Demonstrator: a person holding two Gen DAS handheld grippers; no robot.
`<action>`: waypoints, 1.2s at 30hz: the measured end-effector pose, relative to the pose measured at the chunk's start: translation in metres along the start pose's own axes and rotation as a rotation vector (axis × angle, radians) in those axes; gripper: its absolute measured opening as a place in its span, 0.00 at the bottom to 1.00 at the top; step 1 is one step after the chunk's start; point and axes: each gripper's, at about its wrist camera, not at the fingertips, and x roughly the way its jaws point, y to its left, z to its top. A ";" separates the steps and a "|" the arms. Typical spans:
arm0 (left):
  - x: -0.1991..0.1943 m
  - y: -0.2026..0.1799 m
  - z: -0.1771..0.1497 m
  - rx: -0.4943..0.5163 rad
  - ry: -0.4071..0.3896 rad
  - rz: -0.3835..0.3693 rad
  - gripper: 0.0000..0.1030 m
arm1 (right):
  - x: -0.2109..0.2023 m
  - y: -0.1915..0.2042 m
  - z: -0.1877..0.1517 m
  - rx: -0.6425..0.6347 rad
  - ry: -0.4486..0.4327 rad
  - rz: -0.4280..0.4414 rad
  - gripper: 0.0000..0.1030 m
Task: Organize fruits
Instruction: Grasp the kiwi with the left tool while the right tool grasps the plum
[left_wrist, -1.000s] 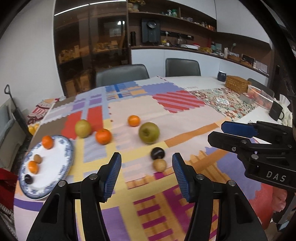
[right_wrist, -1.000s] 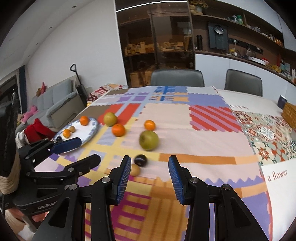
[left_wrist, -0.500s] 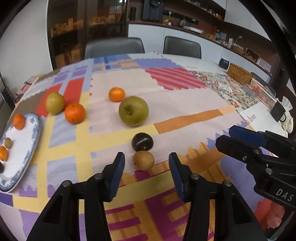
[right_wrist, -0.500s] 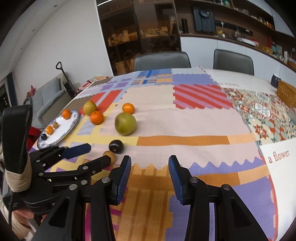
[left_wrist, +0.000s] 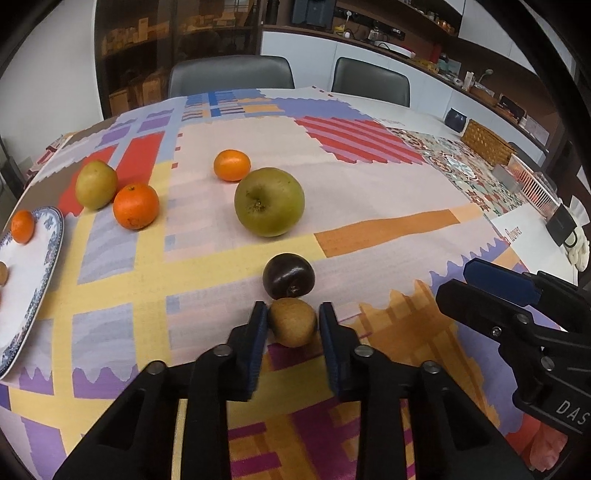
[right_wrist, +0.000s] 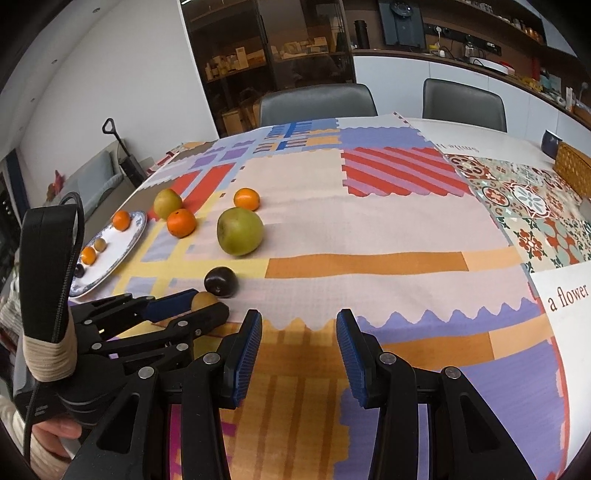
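Note:
My left gripper (left_wrist: 292, 314) has closed its pads on a small brown kiwi (left_wrist: 292, 322) that rests on the patchwork tablecloth; it also shows in the right wrist view (right_wrist: 202, 300). A dark plum (left_wrist: 289, 276) touches the kiwi just beyond it. Farther off lie a big green apple (left_wrist: 269, 201), two oranges (left_wrist: 136, 206) (left_wrist: 232, 165) and a yellow-green pear (left_wrist: 96, 184). A blue-rimmed white plate (left_wrist: 51, 236) at the left holds several small fruits. My right gripper (right_wrist: 299, 325) is open and empty, low over the cloth to the right.
A wicker basket (left_wrist: 485, 142), a dark cup (left_wrist: 455, 119) and a clear tray (left_wrist: 532, 182) stand at the table's far right. Two grey chairs (left_wrist: 231, 75) stand behind the table. A black box (left_wrist: 561, 223) sits at the right edge.
My left gripper has moved forward and down to the kiwi and its jaws have closed onto it. My right gripper has stayed open, moving slightly.

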 end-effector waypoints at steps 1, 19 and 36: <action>0.000 0.001 0.000 -0.003 0.001 -0.005 0.26 | 0.001 0.000 0.000 0.001 0.003 -0.001 0.42; -0.047 0.048 -0.004 -0.042 -0.056 0.133 0.26 | 0.024 0.036 0.014 -0.039 0.063 0.061 0.42; -0.049 0.075 -0.007 -0.089 -0.065 0.168 0.26 | 0.069 0.069 0.034 -0.048 0.123 0.063 0.42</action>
